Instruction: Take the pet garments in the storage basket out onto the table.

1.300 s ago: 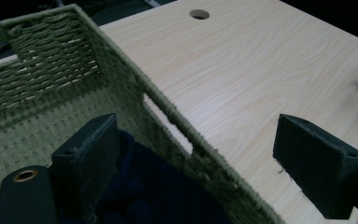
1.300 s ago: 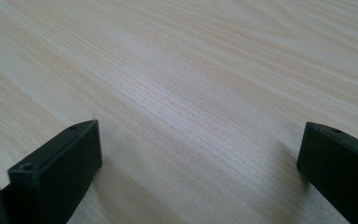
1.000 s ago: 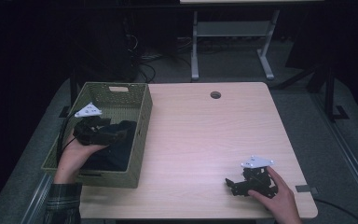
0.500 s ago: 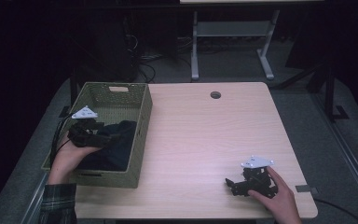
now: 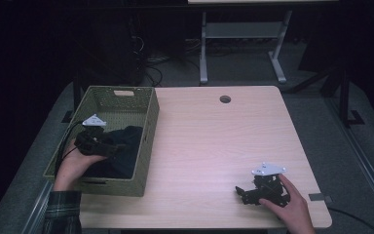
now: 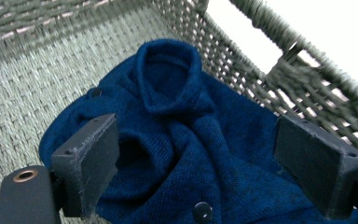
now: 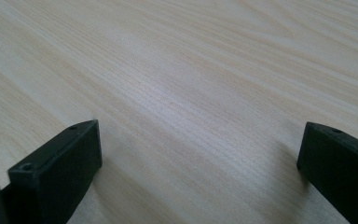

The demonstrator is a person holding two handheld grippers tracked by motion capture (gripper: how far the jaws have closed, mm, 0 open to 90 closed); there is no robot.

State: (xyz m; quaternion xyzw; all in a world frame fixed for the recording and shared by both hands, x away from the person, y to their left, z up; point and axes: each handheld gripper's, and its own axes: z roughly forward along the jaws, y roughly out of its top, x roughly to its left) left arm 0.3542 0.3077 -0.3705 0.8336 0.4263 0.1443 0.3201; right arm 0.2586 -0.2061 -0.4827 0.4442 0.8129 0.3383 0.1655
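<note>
On the left, my left gripper (image 5: pixel 108 146) sits low inside the green basket (image 5: pixel 148 127), which stands at the bench's (image 5: pixel 209 141) left edge. Compared with a second ago it has slid toward the near left part of the basket and dropped lower; half a second ago it was already close to where it is now, so the last stretch was small. In the left gripper view its jaws stand wide apart, released, one on either side of a fold of the blue cloth (image 6: pixel 182 135), gripping nothing. The cloth lies crumpled on the basket's floor, bunched against the right-hand wall (image 6: pixel 279 74), with a dark button (image 6: pixel 202 212) near the bottom of that view. From above it reads as a dark heap (image 5: pixel 126 146) filling the basket's near half. It has not shifted across the frames.

Moving right, the bench's middle is bare wood, with a round hole (image 5: pixel 225 99) near the far edge.

At the near right corner my right gripper (image 5: pixel 242 193) rests on the bench in the hand, exactly where it was a second ago. Its jaws are spread wide, with plain wood between them.
</note>
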